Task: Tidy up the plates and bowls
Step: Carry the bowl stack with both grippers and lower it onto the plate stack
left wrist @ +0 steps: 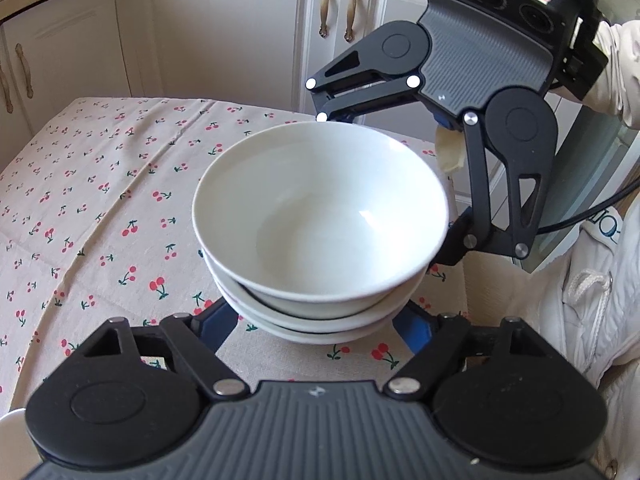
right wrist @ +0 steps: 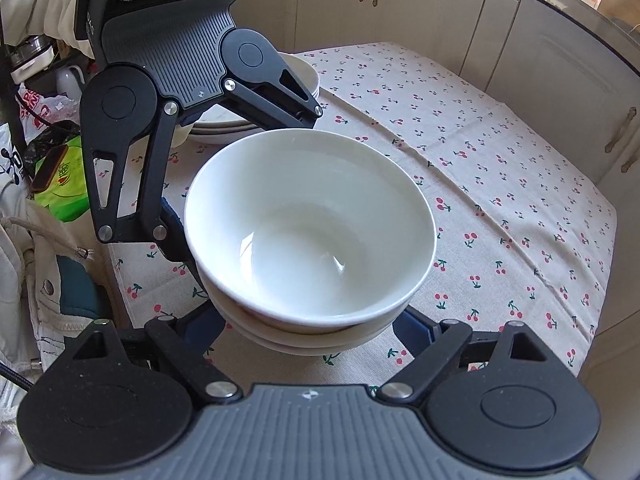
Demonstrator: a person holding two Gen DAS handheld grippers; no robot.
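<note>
On the cherry tablecloth [left wrist: 100, 200], my left gripper [left wrist: 316, 320] and right gripper [right wrist: 308, 320] both clamp the bowl stack [left wrist: 320, 216]; uneven squeezing could tip it.

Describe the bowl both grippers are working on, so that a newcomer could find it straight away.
Start from the table with the cherry-print cloth. Near its edge closest to the person stands a stack of white bowls; the top bowl is the one, deep and empty. Another pile of white dishes sits further back, half hidden behind the left gripper.
</note>
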